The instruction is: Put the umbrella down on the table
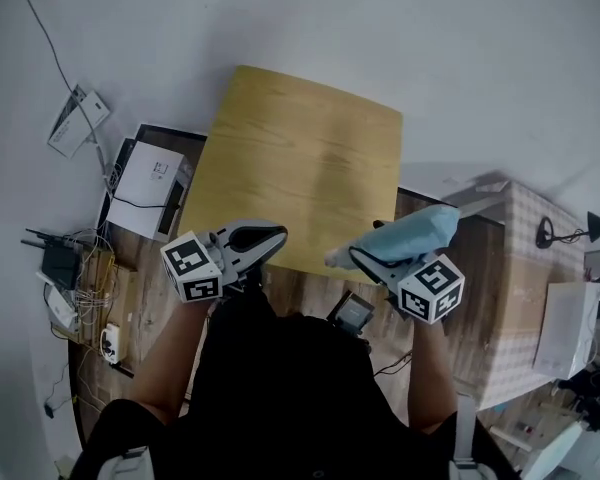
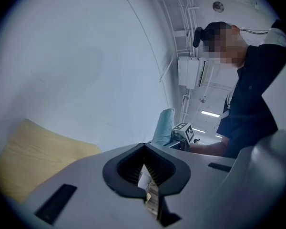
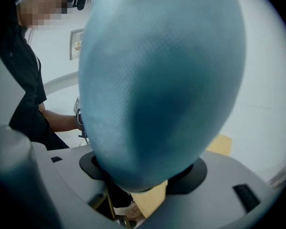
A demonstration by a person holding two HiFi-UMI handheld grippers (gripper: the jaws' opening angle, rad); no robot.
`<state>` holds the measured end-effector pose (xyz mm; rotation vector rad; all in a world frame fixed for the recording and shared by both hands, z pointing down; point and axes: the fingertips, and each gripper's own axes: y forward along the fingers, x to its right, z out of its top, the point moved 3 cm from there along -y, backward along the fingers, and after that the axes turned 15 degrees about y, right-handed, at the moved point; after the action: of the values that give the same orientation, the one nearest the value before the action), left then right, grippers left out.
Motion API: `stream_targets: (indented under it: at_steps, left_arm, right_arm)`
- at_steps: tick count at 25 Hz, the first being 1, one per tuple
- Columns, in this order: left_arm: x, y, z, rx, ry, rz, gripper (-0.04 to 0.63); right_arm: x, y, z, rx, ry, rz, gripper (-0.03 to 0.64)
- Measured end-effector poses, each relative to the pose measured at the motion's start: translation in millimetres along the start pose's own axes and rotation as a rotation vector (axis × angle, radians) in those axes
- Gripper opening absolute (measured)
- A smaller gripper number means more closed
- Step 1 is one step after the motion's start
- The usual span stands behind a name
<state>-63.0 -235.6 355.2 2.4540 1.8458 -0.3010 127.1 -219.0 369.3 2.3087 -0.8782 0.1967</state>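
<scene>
A folded light-blue umbrella is held above the near right corner of the yellow wooden table, clear of the top. My right gripper is shut on its lower end. In the right gripper view the umbrella fills most of the picture above that gripper, and a strip of table shows behind. My left gripper hovers at the table's near left edge, shut on nothing. The left gripper view shows its own jaws closed, with the umbrella to the right and the table to the left.
On the floor at the left lie a white box, a router, a power strip and cables. A checkered side table with papers stands at the right. A small dark device lies below the table's near edge.
</scene>
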Motion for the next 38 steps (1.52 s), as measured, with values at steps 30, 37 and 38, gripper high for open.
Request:
stream_targets:
  at_steps: [30,37,38]
  left_arm:
    - [-149.1,31.6,-26.8,-0.061,-0.113,0.016,0.012]
    - [-164.7,56.6,-31.7,-0.093,-0.141,0.128,0.012]
    - [-168.5,56.2,-32.3,-0.089,-0.144,0.148,0.012]
  right_arm:
    - [83.4,121.0,68.2,-0.267,-0.257,-0.116,0.304]
    - [135.1,139.7,68.0,-0.370,-0.372,-0.043,0.304]
    - [142.1,144.5,67.7,-0.386,-0.385,-0.037,0.304]
